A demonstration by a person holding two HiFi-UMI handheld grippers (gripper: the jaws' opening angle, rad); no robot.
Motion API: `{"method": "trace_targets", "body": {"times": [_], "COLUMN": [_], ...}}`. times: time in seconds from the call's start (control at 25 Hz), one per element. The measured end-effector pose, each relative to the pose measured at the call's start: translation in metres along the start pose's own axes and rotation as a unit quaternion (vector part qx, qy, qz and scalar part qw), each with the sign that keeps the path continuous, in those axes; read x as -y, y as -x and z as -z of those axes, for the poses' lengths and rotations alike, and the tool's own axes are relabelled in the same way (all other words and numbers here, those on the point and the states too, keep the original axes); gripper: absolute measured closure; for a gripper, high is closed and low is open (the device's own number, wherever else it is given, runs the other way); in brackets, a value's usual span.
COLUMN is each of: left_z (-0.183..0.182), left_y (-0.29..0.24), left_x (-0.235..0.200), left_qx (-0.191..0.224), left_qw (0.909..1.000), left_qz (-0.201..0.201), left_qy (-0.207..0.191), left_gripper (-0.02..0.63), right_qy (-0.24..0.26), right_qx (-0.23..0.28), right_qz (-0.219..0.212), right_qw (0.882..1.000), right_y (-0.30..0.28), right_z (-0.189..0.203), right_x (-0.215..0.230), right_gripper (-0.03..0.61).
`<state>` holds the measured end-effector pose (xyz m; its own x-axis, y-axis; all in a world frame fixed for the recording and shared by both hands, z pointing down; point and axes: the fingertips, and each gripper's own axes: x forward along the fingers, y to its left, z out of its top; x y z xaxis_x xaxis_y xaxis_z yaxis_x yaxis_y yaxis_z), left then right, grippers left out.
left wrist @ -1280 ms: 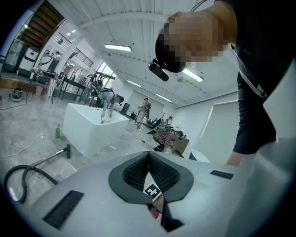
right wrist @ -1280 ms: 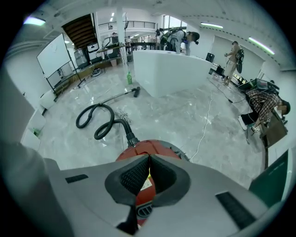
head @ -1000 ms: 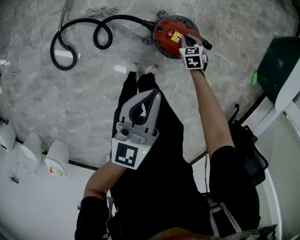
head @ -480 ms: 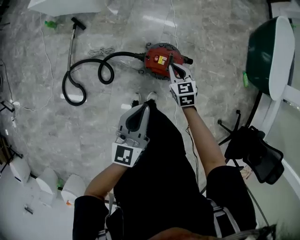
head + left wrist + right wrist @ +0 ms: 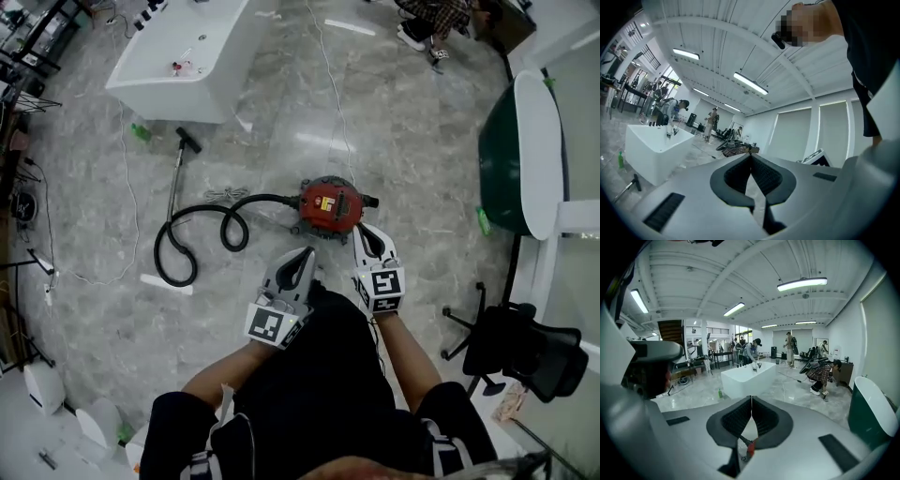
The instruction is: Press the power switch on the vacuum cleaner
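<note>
Your gripper views look level across the hall to ceiling strip lights (image 5: 801, 284) that the head view lacks. Only the head view shows the whole round red vacuum cleaner (image 5: 328, 208) on the grey marble floor (image 5: 422, 187), its black hose (image 5: 202, 234) looping left. The cleaner lies just ahead of your right gripper (image 5: 366, 232), apart from it; your left gripper (image 5: 304, 255) hangs beside. Both pairs of ribbed jaws meet at their tips, holding nothing

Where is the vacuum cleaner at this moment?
In the head view the red vacuum cleaner sits on the floor near the centre, just ahead of the right hand-held gripper, with its black hose curling away to the left.
</note>
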<state>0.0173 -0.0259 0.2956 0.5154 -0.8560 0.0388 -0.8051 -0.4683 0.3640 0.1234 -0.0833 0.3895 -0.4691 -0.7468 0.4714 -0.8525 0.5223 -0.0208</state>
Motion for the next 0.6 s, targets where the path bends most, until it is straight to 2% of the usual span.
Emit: {"method": "trace_targets", "body": {"times": [0.2,0.36,0.48,0.6], "left_z": [-0.019,-0.027,-0.032,-0.032], "left_y": [-0.011,-0.010,-0.027,-0.039], "left_x": [0.010,0.026,0.033,0.037], "left_qx": [0.027,0.036,0.044,0.046], "left_qw": [0.9993,0.9983,0.9961,0.9956], "left_qz": [0.019,0.021,0.043,0.053], "left_qy": [-0.018,-0.040,-0.064,-0.061], "left_gripper": [0.595,0.595,0.595,0.595], "right_qy": [-0.005,-0.003,0.004,-0.004], "right_qx": [0.061,0.098,0.130,0.153], "right_qz": [0.015,0.009,0.015,0.020], "right_qw": [0.998,0.995,0.991,0.988], "right_y": [0.034,0.061,0.061,0.067], "right_z": [-0.035,-0.054,-0.072,-0.079], "right_x": [-0.008,-0.016,-0.004,0.002], "right_gripper": [0.559,0.558,0.558,0.559]}}
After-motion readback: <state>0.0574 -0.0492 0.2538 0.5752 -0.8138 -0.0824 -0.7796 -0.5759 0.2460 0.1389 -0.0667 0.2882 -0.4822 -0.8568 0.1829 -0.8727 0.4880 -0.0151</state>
